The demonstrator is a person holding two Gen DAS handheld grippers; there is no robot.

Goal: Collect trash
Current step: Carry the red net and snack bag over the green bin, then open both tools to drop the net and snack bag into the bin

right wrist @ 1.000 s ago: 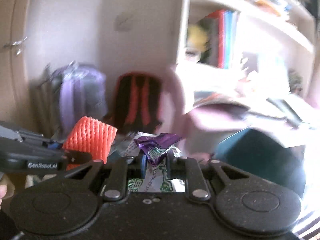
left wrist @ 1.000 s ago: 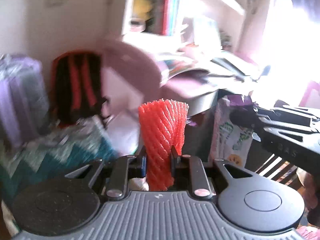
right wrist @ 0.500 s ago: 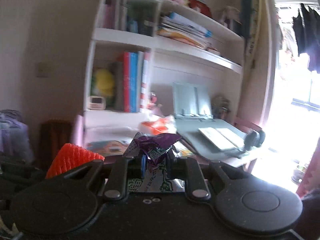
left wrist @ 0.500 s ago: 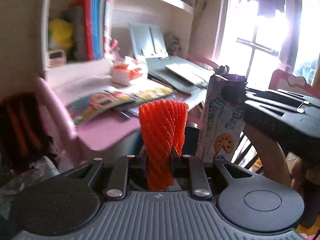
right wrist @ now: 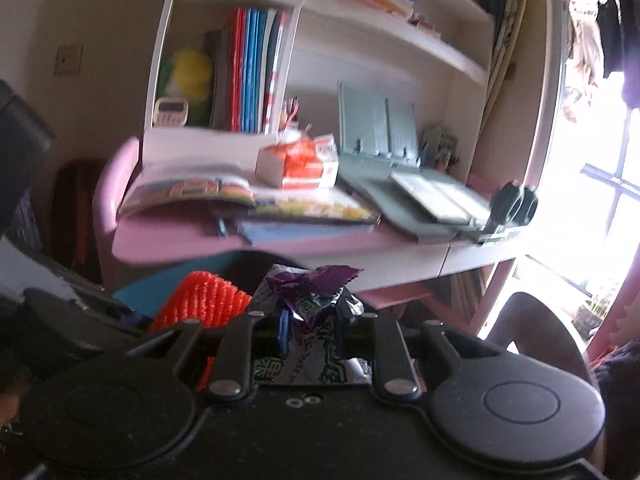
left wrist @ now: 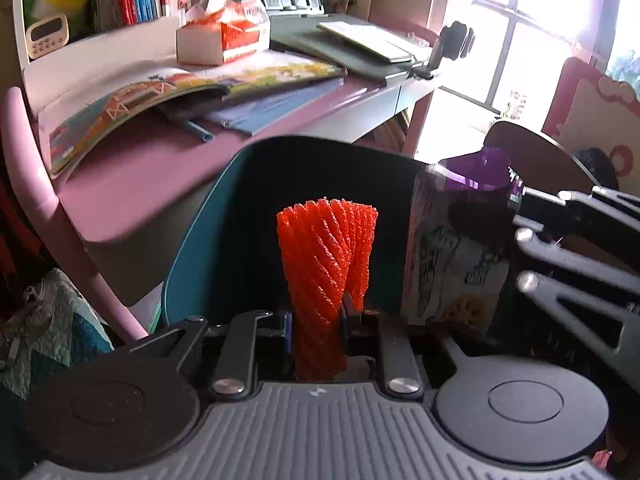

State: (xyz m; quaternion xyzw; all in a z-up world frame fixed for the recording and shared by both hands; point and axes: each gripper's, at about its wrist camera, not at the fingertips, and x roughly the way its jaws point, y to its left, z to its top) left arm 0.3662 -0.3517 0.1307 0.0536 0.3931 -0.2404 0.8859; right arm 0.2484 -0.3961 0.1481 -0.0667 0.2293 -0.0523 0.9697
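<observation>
My left claw [left wrist: 316,320] is clamped on an orange foam net sleeve [left wrist: 326,264], which stands upright between its 2 fingers. Beside the sleeve, toward my right claw [right wrist: 310,326], hangs a printed snack wrapper with a purple top [left wrist: 456,256]. My right claw's jaws are opening, yet the wrapper's crumpled purple top [right wrist: 316,284] sits pinched between them, with the green-printed part of the wrapper drooping below. From the right wrist view, the orange sleeve [right wrist: 200,300] shows just left of the wrapper.

Directly behind the sleeve rises the dark inside of a teal bin [left wrist: 208,232], its rim curving above the sleeve's top. Behind the bin is a pink surface [left wrist: 132,184] carrying an open picture book [left wrist: 172,96], a blue folder [left wrist: 272,108] and a white and orange box [left wrist: 224,36]. Above the surface, a white shelf unit [right wrist: 360,28] holds upright red and blue books [right wrist: 248,68].
</observation>
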